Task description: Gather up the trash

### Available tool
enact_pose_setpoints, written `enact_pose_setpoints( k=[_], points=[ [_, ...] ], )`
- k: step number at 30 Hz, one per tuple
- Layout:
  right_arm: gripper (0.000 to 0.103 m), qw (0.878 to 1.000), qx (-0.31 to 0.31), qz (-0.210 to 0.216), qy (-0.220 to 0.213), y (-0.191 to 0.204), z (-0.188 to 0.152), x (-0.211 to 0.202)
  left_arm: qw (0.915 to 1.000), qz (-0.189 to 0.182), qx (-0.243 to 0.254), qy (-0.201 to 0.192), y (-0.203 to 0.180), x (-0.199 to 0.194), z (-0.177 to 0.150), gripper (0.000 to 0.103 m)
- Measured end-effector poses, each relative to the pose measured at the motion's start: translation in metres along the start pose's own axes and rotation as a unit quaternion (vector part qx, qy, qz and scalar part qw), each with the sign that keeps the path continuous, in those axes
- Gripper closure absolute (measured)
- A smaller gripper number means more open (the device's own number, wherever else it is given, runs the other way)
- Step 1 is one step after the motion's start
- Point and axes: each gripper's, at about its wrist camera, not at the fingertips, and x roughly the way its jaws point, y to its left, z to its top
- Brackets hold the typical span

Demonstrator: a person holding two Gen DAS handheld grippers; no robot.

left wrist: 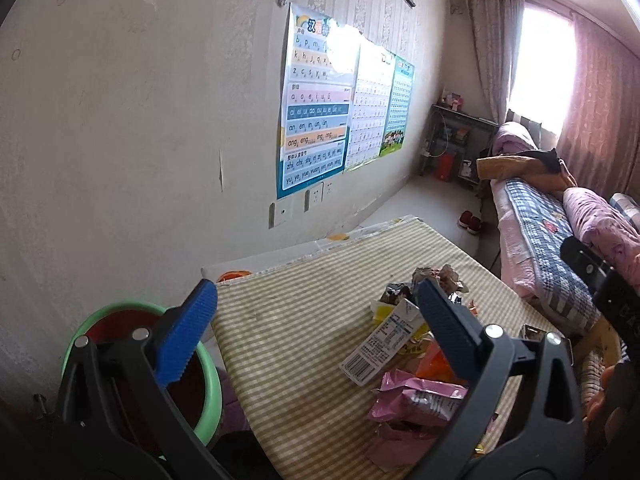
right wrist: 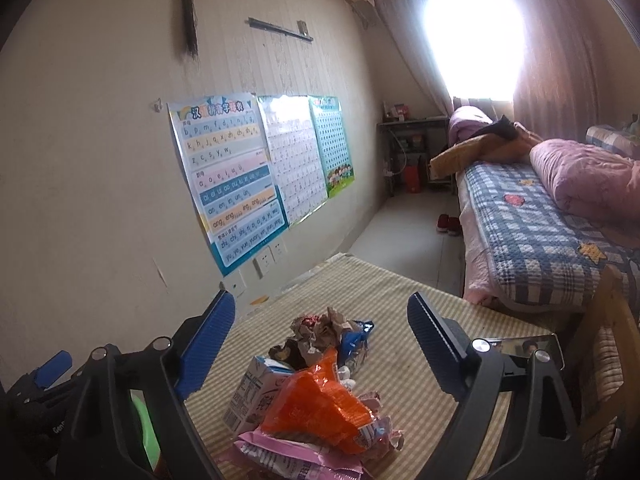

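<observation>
A heap of trash lies on the striped tablecloth: a white milk carton, a pink wrapper, an orange wrapper and crumpled brown foil. My left gripper is open, its right finger beside the heap, nothing between the pads. In the right wrist view the milk carton, orange wrapper, pink wrapper, brown foil and a blue wrapper lie below my right gripper, which is open and touches none of them.
A green bin with a dark red inside stands at the table's left edge, under my left finger. A phone lies at the table's right. A wooden chair and a bed are to the right, a postered wall to the left.
</observation>
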Motion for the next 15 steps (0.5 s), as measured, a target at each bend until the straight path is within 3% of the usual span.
enact_pose_setpoints(
  k=[15],
  points=[
    [0.017, 1.000, -0.005, 0.008, 0.016, 0.0031, 0.0016, -0.0002, 0.9996, 0.001, -0.027, 0.001, 0.0072, -0.0011, -0.0015, 0.005]
  ],
)
